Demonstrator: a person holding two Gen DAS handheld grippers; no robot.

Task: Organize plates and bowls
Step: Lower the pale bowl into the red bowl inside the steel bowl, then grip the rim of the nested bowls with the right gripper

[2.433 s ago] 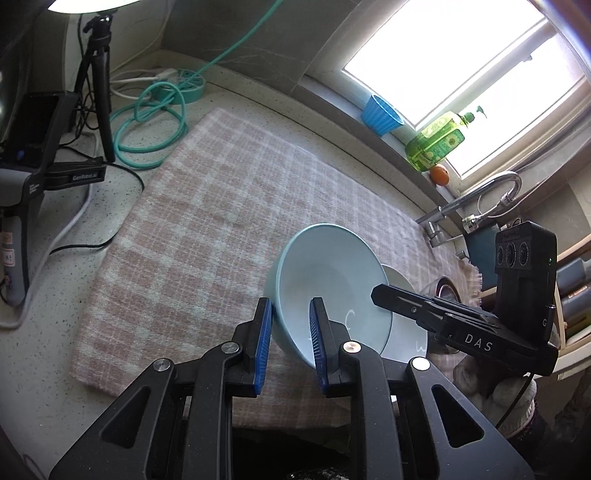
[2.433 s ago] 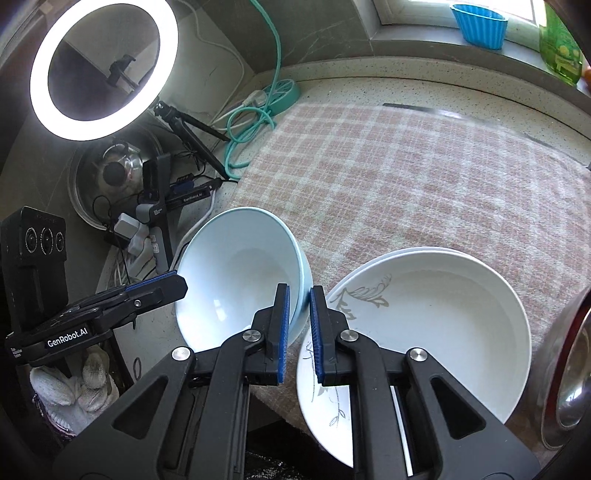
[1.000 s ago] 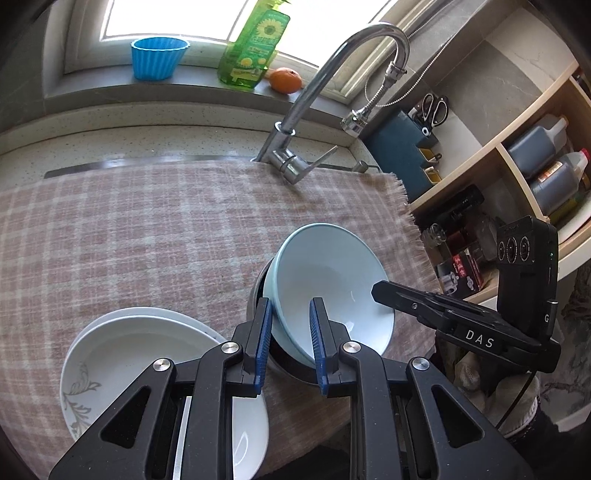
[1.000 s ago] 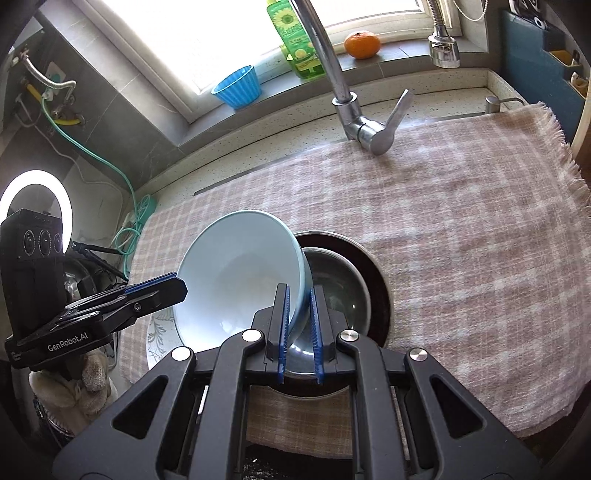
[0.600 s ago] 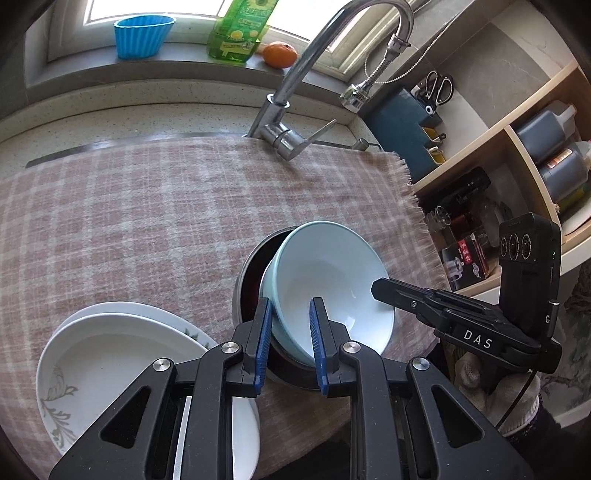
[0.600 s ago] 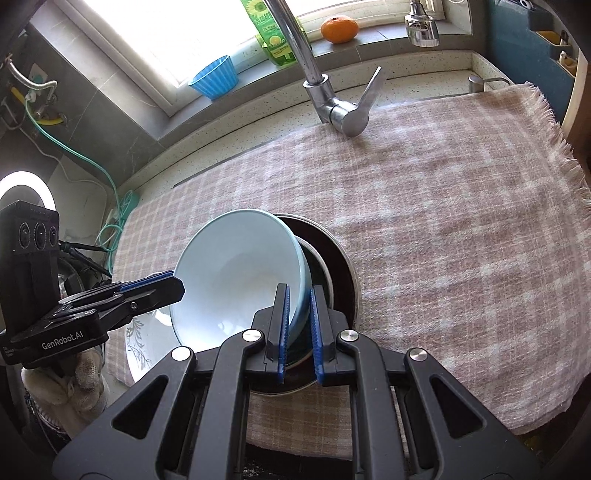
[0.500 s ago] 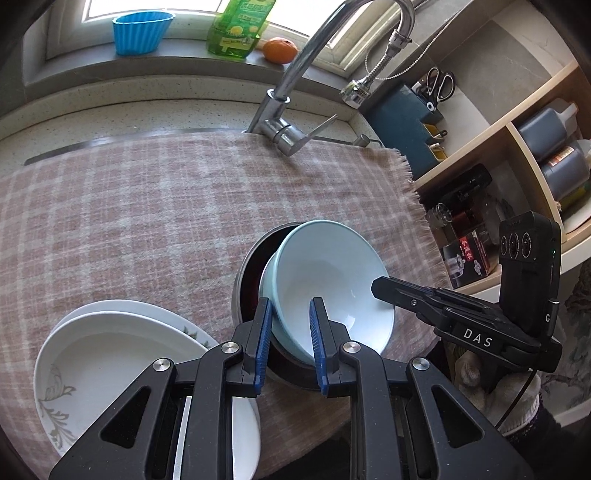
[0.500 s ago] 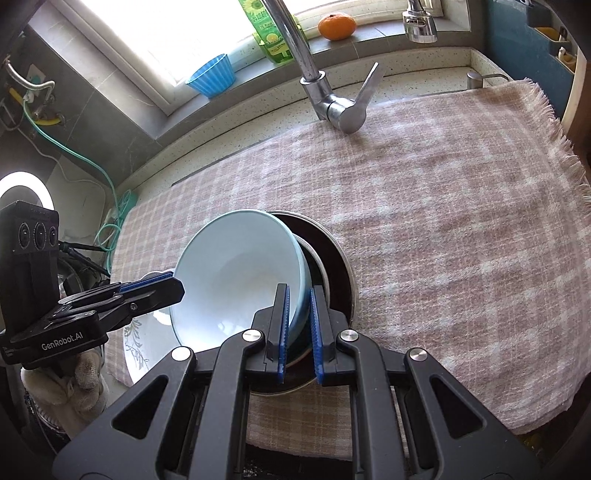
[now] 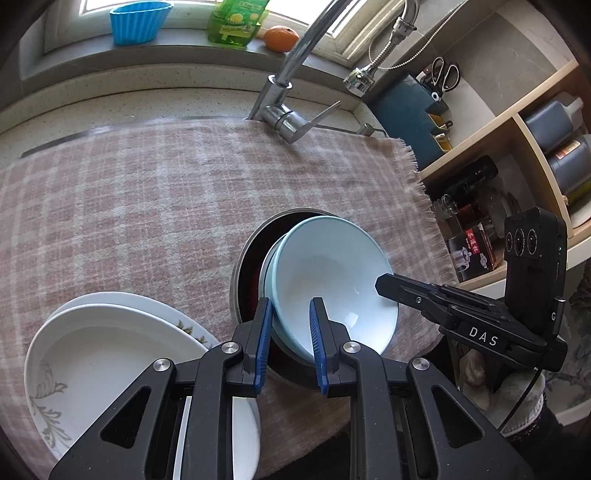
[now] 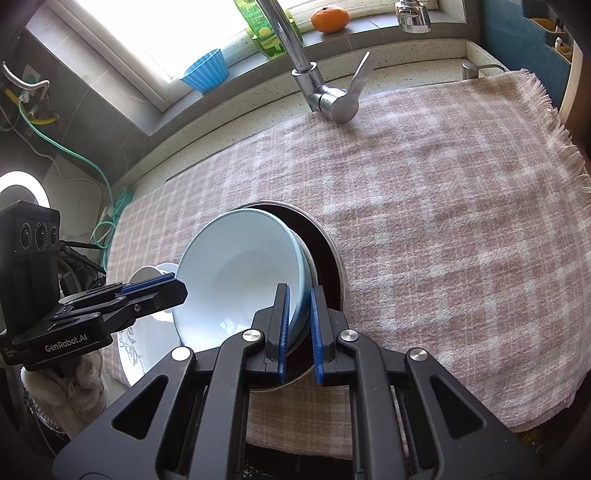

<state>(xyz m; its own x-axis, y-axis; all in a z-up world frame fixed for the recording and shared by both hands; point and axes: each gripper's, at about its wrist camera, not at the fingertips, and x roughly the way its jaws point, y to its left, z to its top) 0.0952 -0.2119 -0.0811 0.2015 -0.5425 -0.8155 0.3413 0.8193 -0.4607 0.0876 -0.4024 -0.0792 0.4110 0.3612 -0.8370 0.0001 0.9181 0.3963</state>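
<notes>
Both grippers have carried the pale blue bowl (image 9: 332, 280) over into the dark metal bowl (image 9: 251, 266) | left gripper (image 9: 287, 343) clamps its rim | right gripper (image 10: 298, 328) clamps the opposite rim

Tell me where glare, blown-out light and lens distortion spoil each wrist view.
Left wrist view: the window strip above the blue ribbed cup is blown white, a small highlight glints inside the pale blue ceramic bowl, and fisheye bends the pink checked cloth. Right wrist view: the window is blown out, the ring light flares white, and the corners vignette dark.
</notes>
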